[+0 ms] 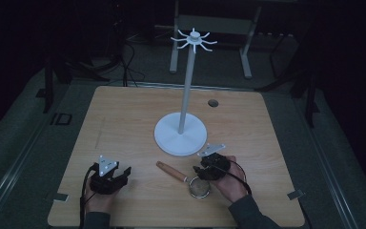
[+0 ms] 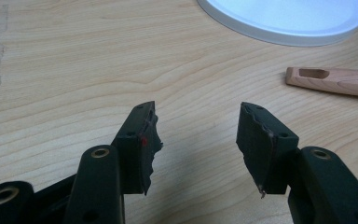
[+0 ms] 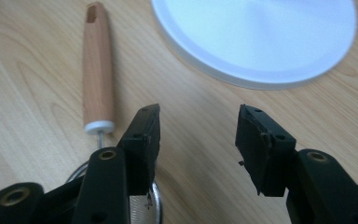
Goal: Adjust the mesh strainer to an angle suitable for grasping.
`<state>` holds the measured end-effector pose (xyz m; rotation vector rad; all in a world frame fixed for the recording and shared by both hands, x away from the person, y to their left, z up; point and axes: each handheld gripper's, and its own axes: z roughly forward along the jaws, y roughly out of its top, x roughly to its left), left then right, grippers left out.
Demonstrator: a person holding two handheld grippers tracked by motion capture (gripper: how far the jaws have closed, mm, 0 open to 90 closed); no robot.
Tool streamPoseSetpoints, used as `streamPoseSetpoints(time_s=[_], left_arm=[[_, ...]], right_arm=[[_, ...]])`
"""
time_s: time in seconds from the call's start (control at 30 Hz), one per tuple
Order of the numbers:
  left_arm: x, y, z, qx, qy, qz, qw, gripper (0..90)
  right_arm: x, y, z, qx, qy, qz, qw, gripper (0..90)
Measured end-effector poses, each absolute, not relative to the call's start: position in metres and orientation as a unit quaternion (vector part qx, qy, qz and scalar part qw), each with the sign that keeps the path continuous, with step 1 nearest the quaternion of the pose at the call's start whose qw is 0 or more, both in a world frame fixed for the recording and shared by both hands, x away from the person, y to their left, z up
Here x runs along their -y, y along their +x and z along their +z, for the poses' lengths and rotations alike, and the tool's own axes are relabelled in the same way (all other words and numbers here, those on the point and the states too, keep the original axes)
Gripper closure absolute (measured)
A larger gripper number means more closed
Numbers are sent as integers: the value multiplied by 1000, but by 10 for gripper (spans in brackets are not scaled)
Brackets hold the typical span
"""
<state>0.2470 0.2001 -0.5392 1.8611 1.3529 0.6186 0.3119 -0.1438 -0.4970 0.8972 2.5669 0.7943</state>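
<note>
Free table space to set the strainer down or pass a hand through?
Bare wood: the whole left side, from the left gripper up to the far edge, and the right side beyond the stand base. Far right corner is free around the small hole. Crowded: the near centre, where the strainer, right gripper and base sit close together.

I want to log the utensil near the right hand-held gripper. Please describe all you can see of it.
The small strainer lies flat on the wooden table. It has a light wooden handle with a slot hole at its far end, a white collar, a thin metal neck and a round metal mesh bowl. The right hand-held gripper is over the bowl, jaws open, not gripping it.
</note>
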Motion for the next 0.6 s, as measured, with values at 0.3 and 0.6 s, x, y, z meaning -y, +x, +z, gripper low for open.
streamPoseSetpoints(time_s=[0.3,0.6], left_arm=[[-200,247,-539,-526,727,241,369,477],[-201,247,-539,-527,726,241,370,477]], right_arm=[[122,309,-502,-913,281,261,137,474],[96,309,-509,-926,253,251,123,474]])
